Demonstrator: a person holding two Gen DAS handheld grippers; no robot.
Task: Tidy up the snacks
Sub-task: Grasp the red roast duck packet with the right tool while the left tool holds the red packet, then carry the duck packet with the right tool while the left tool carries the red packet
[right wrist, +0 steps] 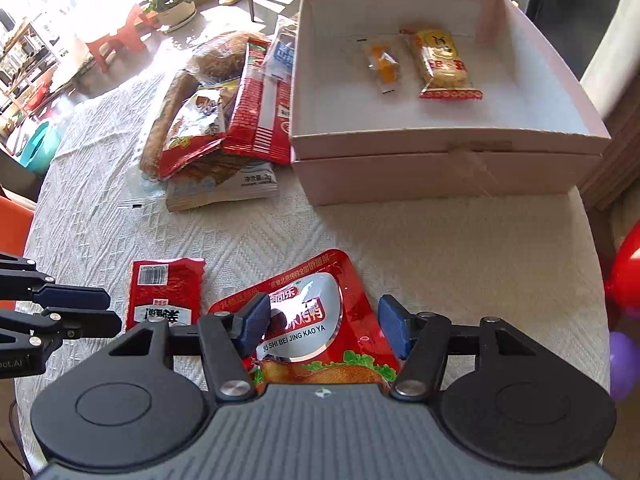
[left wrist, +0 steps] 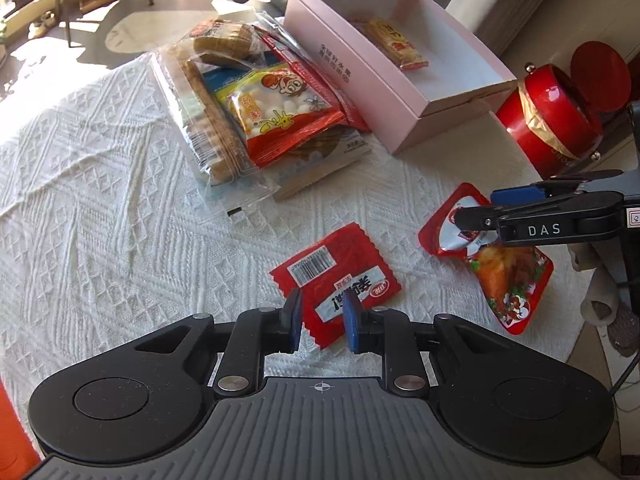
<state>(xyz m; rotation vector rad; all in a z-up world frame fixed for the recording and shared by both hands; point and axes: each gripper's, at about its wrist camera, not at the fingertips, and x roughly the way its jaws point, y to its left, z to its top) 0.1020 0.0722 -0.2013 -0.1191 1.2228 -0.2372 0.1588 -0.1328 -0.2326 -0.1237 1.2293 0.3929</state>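
Jaws on your left gripper are gaping around the red packet's near corner. Your right gripper is straddling the roast-duck pouch, jaws wide, gripping nothing.

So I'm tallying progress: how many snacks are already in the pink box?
2: a small orange sachet mid-floor of the pink box, and a yellow-and-red rice cracker pack just right of it, apart. None seem hidden.

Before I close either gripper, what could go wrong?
The left gripper straddles only a corner of the small red packet, so it may pivot or slip out. The right gripper is open around the flat roast-duck pouch; its fingers could pinch the white tablecloth too.
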